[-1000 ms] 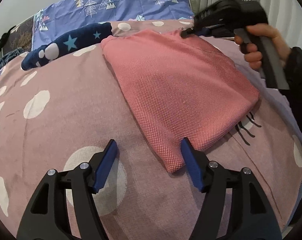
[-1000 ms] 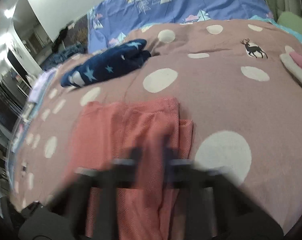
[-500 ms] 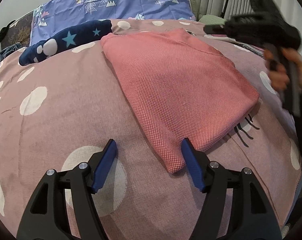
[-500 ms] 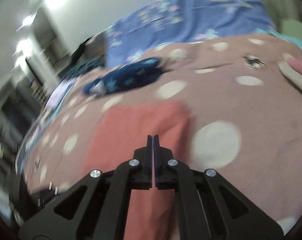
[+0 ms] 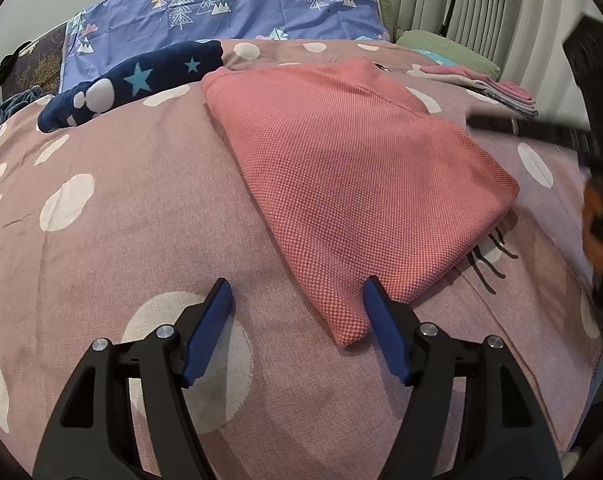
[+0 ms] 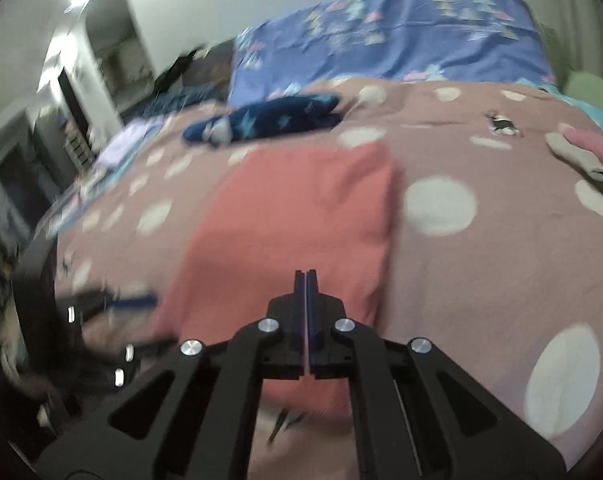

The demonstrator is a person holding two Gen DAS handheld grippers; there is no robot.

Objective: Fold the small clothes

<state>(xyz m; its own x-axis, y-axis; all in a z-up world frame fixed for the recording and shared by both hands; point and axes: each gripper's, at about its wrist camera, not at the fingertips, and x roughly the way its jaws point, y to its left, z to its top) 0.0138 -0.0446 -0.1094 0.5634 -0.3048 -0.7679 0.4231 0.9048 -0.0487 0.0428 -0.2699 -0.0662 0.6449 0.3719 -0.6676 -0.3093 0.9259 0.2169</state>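
A folded coral-pink knit garment (image 5: 353, 184) lies flat on the dotted mauve bedspread (image 5: 121, 208); it also shows in the right wrist view (image 6: 297, 208). My left gripper (image 5: 297, 304) is open and empty, low over the bedspread, with the garment's near corner just inside its right finger. My right gripper (image 6: 305, 276) is shut and empty, held above the garment's near edge. In the left wrist view the right gripper is a blurred dark shape at the far right edge (image 5: 541, 128).
A navy star-print garment (image 5: 133, 80) lies bunched at the back left. A stack of folded pink and grey clothes (image 5: 489, 84) sits at the back right. A blue tree-print pillow (image 5: 241, 4) stands behind. Curtains hang at the right, and room furniture stands to the left.
My right gripper has left the garment's far corner and pulled back to the right and toward the near edge, staying shut. My left gripper has not moved.
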